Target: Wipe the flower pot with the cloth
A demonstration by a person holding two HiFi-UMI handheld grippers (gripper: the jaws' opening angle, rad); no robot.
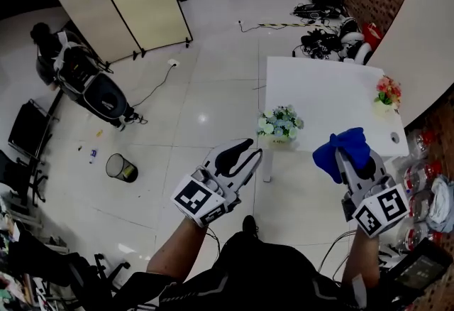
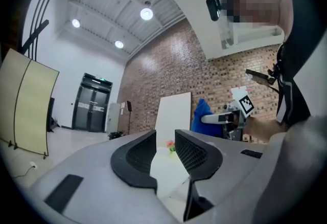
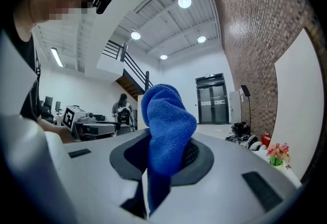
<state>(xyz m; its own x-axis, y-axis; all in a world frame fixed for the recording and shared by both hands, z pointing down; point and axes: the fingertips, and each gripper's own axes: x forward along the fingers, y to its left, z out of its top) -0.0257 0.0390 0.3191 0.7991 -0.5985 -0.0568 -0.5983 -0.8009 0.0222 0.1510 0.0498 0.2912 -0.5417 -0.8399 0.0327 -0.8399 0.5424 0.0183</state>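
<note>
On the white table (image 1: 319, 82) a small pot of white and pale blue flowers (image 1: 280, 125) stands at the near left corner. A second pot with pink and red flowers (image 1: 387, 95) stands at the right edge, also seen in the right gripper view (image 3: 277, 154). My right gripper (image 1: 345, 157) is shut on a bunched blue cloth (image 1: 344, 146), which stands up between its jaws (image 3: 166, 126), short of the table's near edge. My left gripper (image 1: 245, 151) hovers left of the white-flowered pot, its jaws (image 2: 164, 154) slightly apart with nothing between them.
A beige folding screen (image 1: 128, 1) stands far left, with a person beside a stroller (image 1: 85, 82) near it. On the floor are a bin (image 1: 120, 167) and cables (image 1: 319, 40). A white board (image 1: 418, 40) leans on the brick wall; jars (image 1: 418, 175) sit at right.
</note>
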